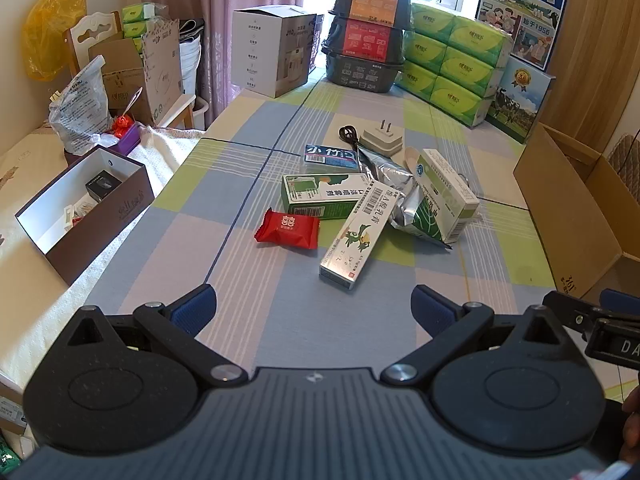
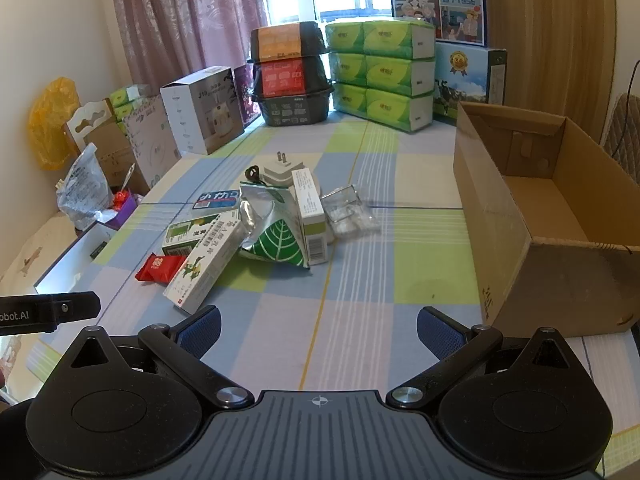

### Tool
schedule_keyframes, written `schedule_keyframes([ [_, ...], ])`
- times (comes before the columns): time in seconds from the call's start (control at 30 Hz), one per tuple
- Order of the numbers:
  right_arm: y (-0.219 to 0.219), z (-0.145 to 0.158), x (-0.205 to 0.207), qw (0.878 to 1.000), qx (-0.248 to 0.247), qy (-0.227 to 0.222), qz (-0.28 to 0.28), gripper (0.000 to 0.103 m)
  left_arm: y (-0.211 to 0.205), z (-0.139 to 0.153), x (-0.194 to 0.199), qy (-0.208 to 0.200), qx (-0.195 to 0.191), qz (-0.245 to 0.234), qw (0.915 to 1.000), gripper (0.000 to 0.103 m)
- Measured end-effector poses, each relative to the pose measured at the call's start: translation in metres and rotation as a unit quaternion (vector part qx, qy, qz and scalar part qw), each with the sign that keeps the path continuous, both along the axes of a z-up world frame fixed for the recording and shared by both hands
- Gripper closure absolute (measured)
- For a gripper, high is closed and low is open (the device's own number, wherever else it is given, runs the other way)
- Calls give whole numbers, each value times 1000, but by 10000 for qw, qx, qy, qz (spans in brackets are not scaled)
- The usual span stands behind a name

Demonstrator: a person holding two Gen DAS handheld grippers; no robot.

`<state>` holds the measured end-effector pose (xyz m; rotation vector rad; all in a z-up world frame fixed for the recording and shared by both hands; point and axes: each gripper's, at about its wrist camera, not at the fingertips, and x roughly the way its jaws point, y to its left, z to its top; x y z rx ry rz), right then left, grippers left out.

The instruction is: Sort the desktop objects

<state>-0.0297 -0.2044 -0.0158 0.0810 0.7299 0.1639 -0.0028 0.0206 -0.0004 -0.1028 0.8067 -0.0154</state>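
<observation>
Checked tablecloth (image 1: 248, 208) holds overlapping cartons, foil pouch (image 2: 276, 232) half hidden; left gripper (image 1: 314, 306) and right gripper (image 2: 319, 326) spread, empty.

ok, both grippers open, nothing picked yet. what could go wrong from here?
1. The long white ointment box leans on the green-and-white carton; pulling either may shift the other.
2. The silver foil pouch is wedged against the upright white medicine box, which could topple.

red packet (image 1: 287, 230), green-white boxes (image 1: 354, 232) and foil pouch (image 2: 276, 228) heaped mid-table.
</observation>
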Motion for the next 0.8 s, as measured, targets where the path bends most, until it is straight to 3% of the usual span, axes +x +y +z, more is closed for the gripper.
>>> schedule_keyframes([
  [0.8, -1, 0, 0, 10000, 50, 12, -16, 2, 0, 0, 0, -2, 9, 4, 10000, 1],
])
